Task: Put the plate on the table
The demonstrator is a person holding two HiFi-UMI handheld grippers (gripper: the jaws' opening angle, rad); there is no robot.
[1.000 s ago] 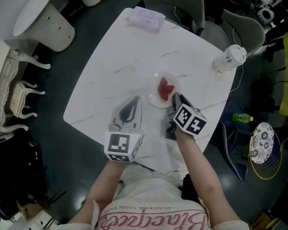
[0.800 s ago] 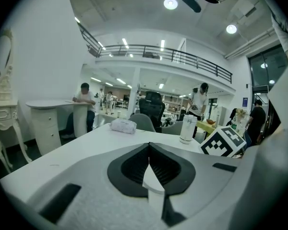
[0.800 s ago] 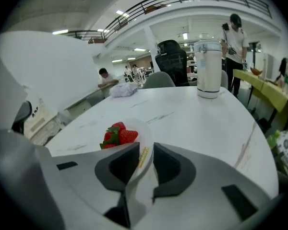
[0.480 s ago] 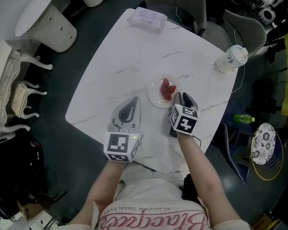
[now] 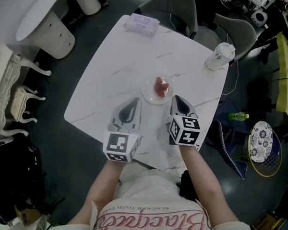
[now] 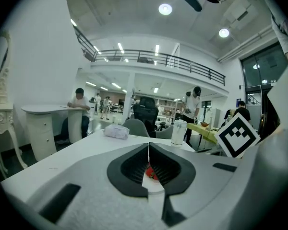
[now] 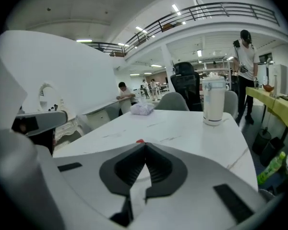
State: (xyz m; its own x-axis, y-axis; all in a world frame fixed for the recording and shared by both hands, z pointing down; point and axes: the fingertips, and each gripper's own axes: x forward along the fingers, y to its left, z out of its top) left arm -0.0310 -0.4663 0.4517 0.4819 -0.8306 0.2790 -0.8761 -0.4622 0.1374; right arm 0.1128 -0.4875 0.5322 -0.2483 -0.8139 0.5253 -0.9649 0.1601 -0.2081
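Note:
A clear glass plate (image 5: 148, 93) with red strawberries (image 5: 161, 86) rests on the white marble table (image 5: 129, 56), near its front right part. My right gripper (image 5: 175, 98) is shut and empty, its tips just short of the plate's near right rim. To the plate's left, my left gripper (image 5: 135, 99) lies low over the table, shut on nothing. In the left gripper view the strawberries (image 6: 151, 173) show through the hollow behind the closed tips (image 6: 148, 144). In the right gripper view a sliver of red strawberry (image 7: 140, 141) peeks over the closed tips (image 7: 145, 145).
A tissue pack (image 5: 142, 23) lies at the table's far corner, and a white lidded cup (image 5: 220, 56) stands at the right corner. Grey chairs (image 5: 175, 1) stand behind the table. On the floor to the right lies a green bottle (image 5: 237, 116).
The right gripper has drawn back from the plate's rim toward me and straightened. The plate stays on the table. The left gripper has not moved.

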